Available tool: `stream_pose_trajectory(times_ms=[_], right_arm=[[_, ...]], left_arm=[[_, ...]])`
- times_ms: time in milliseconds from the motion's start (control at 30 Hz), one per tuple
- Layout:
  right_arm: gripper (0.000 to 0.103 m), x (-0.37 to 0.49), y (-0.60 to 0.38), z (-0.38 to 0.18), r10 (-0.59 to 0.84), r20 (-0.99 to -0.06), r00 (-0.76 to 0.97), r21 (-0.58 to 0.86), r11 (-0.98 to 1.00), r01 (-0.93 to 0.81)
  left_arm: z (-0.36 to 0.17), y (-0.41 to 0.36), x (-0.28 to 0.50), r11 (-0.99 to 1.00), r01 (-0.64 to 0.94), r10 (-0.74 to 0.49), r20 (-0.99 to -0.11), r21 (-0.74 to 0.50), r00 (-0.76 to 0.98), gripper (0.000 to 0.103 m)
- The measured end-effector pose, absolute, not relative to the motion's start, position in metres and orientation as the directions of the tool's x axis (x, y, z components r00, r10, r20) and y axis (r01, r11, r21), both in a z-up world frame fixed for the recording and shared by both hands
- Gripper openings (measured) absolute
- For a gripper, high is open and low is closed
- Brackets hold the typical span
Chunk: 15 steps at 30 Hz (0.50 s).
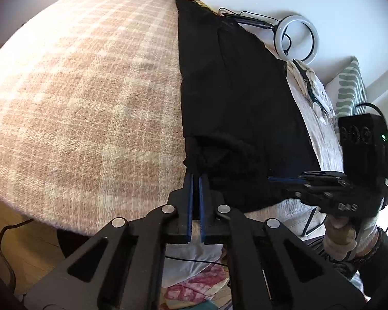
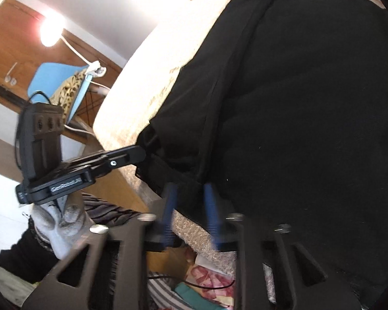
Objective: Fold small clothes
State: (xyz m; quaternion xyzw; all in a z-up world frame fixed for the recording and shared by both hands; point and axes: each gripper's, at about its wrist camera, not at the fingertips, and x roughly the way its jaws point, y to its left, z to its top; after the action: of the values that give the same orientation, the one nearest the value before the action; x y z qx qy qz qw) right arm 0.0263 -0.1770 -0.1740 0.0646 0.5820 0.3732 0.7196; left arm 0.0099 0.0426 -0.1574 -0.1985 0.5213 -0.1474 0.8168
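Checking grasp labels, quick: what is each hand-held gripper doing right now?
Left hand-held gripper: shut on the near edge of the black garment.
Right hand-held gripper: blurred, closing on the same edge; grip cannot be told.

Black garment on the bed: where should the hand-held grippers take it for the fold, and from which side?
Grip the black garment along its near hem, one corner each, coming in from the bed's near edge. That hem lies by the edge, so fingers reach it easily. The left hand-held gripper already pinches the left corner; the right hand-held gripper is at the hem further right.
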Motion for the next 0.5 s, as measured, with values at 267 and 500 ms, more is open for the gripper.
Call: stream_pose_trajectory(times_ms=[267,500], right_arm=[[0.002,0.022,-0.179,-0.166,0.654,-0.755,0.04,0.563,0.679,-0.471],[0.002,0.018,-0.172,-0.174,0.601,-0.798,0.044,0.506,0.709,-0.491]], left_arm=[[-0.159,0.051,-0.005,0.887,0.012,-0.425,-0.804,-0.462,0.416,0.001],[-0.148,0.04,-0.013,0.934,0.053,-0.337,-0.821,-0.354,0.461,0.001]])
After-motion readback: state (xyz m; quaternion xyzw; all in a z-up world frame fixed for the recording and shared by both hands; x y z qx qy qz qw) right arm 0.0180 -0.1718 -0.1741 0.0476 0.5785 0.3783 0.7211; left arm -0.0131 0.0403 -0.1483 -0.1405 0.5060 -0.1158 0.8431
